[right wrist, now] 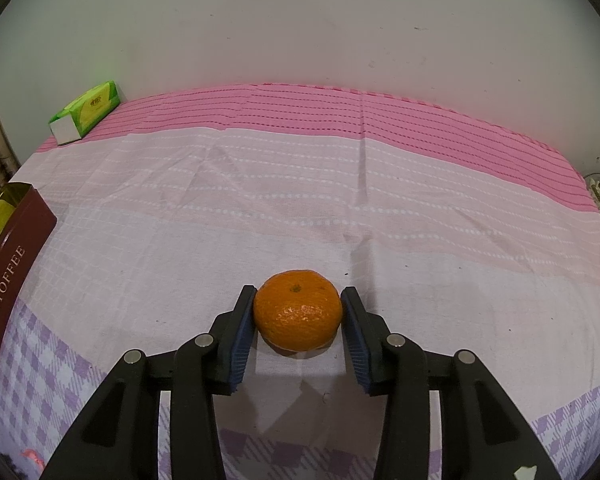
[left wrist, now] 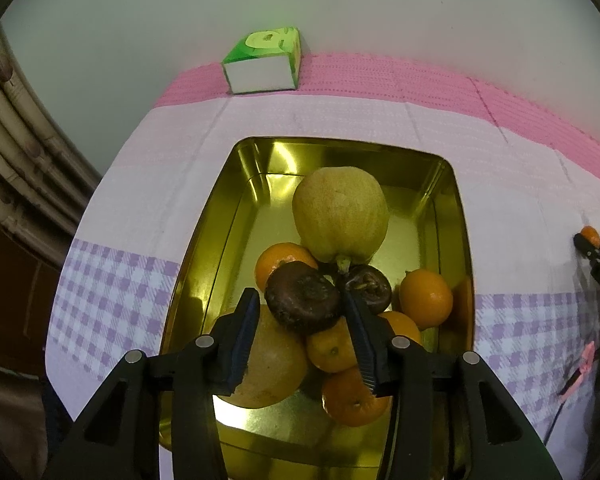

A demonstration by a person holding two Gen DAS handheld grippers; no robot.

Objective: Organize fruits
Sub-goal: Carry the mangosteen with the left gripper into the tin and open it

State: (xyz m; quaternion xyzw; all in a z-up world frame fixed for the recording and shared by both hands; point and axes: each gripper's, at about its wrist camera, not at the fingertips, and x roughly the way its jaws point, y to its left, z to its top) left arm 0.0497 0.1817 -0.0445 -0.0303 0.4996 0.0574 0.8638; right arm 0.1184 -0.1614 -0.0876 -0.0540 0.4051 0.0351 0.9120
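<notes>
Round orange mandarin (right wrist: pixel 297 311) sat on the pink checked tablecloth (right wrist: pixel 340 208), right of the gold tin (right wrist: pixel 18 240), clamped by the right gripper (right wrist: pixel 298 320). Left gripper (left wrist: pixel 300 312) straddled a dark brown fruit (left wrist: pixel 302 302) inside that tin, jaws slightly apart.

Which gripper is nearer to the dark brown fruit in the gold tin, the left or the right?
Left. The left gripper has the dark brown fruit between its jaws, above the gold tin. The right gripper is beside the tin, shut on an orange on the tablecloth.
</notes>
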